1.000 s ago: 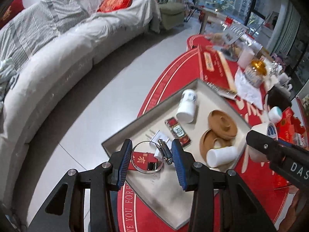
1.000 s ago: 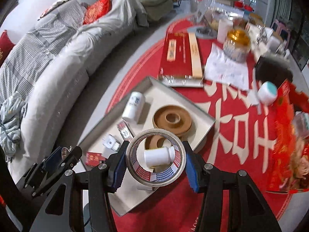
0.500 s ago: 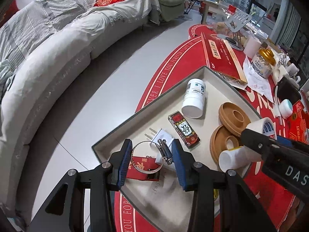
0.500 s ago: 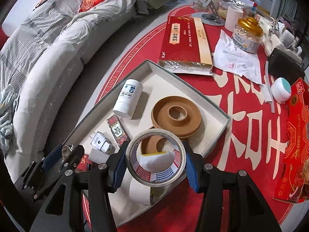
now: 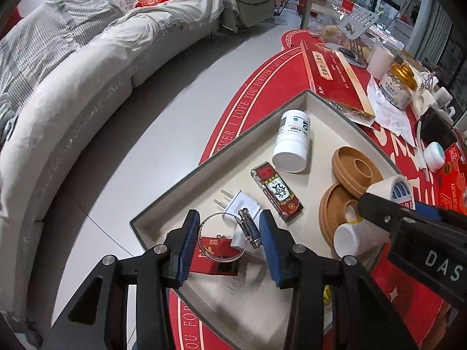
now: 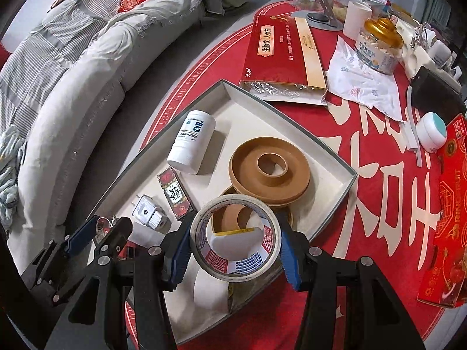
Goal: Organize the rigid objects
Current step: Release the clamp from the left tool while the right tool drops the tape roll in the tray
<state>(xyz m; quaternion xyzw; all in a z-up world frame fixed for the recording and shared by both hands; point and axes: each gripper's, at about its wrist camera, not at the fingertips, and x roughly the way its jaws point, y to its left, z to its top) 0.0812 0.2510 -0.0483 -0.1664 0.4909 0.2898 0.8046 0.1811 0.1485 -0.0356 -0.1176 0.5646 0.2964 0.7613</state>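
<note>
both grippers lowered toward tray [image 6: 348, 179].

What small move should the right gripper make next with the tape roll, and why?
Probably lower it a little and release. The right gripper holds the tape roll over the tray, just above a white cup and the brown rings. Shifting slightly toward bare tray floor first may avoid landing on the cup.

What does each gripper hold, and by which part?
The right gripper holds a white tape roll by its outer rim. The left gripper holds a metal key ring across its loop and clasp.
</note>
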